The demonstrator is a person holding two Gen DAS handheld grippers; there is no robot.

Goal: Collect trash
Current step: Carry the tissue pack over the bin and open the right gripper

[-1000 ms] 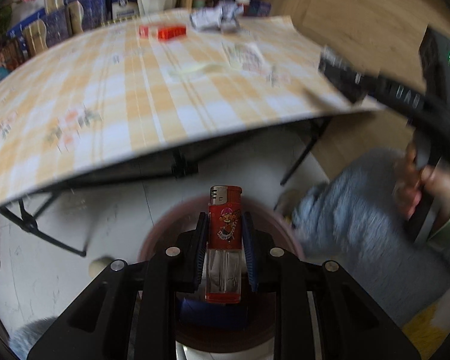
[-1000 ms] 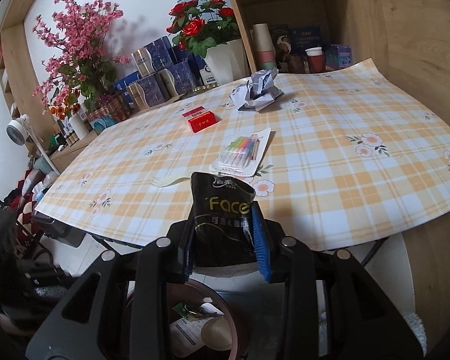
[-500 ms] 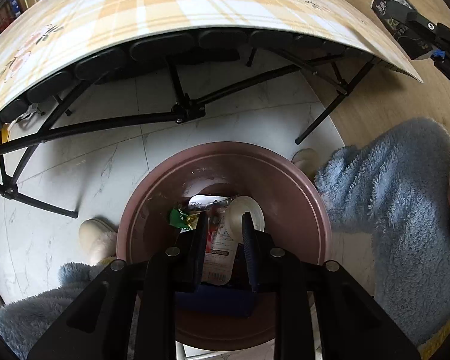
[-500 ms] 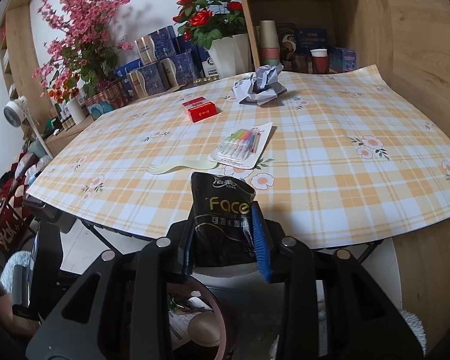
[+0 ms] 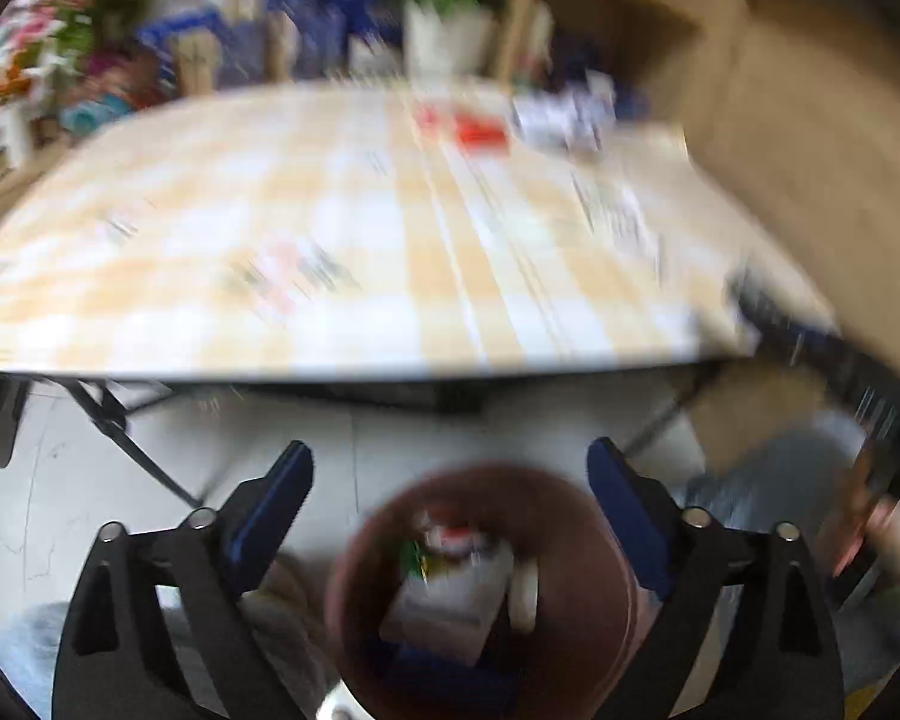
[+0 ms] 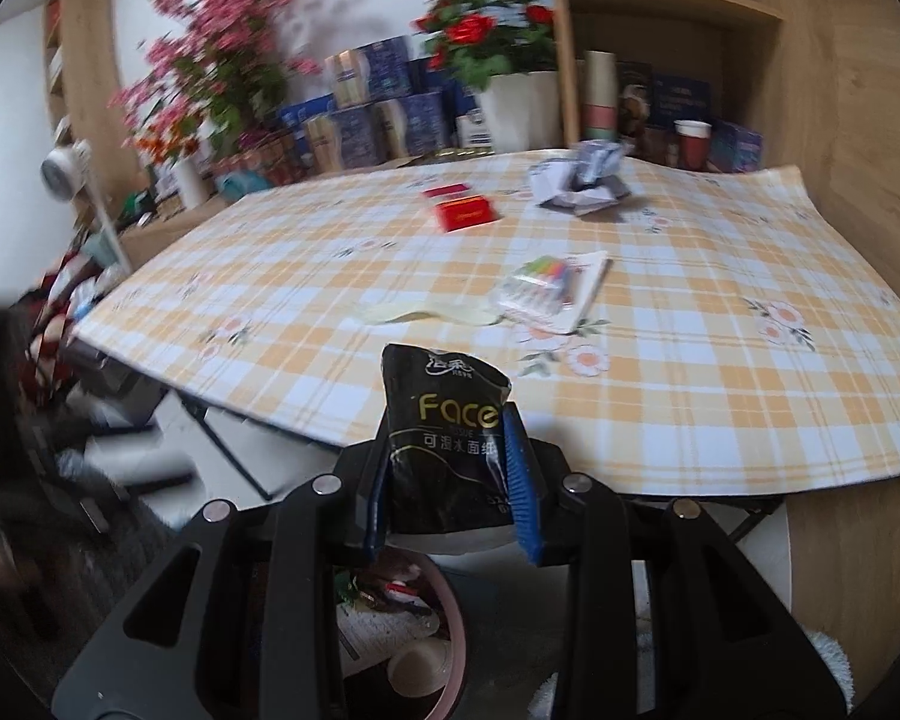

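My left gripper (image 5: 450, 480) is open and empty, above a brown trash bin (image 5: 594, 540) on the floor. The bin holds paper and wrappers, and something red that may be the lighter (image 5: 453, 537); the view is blurred. My right gripper (image 6: 450, 462) is shut on a black "Face" tissue pack (image 6: 444, 432), held just off the table's front edge, above the same bin (image 6: 450, 648). On the checked table (image 6: 690, 396) lie a crumpled paper (image 6: 579, 186), a red box (image 6: 465, 213), a marker pack (image 6: 549, 291) and a pale yellow strip (image 6: 426, 313).
Flower pots, blue boxes and a shelf with cups stand behind the table. The folding table's legs (image 5: 120, 426) stand beside the bin. A person's blue fuzzy sleeve shows at the right of the left wrist view (image 5: 768, 480).
My left gripper has opened and let the red lighter go into the bin, then swung up toward the table. My right gripper keeps hold of the tissue pack.
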